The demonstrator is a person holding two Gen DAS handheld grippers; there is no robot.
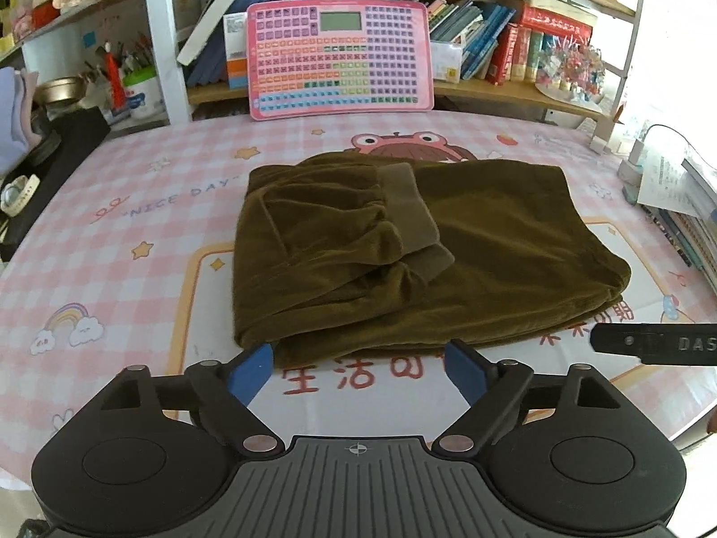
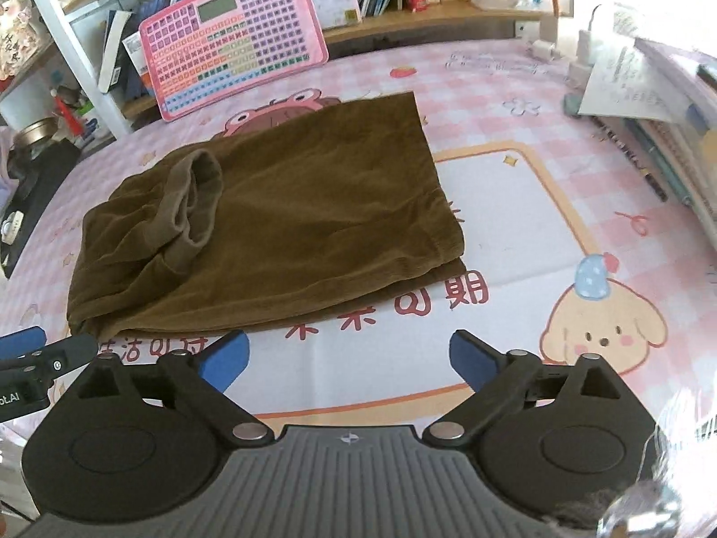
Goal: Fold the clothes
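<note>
Books fill the shelf

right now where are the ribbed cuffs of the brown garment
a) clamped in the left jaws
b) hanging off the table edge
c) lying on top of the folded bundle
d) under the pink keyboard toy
c, the ribbed cuffs lie on top of the folded brown garment, which rests flat on the pink checked table cover, clear of both open grippers.

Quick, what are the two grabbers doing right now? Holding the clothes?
Left gripper: open, holding nothing; the brown garment lies just ahead.
Right gripper: open, holding nothing.
</note>
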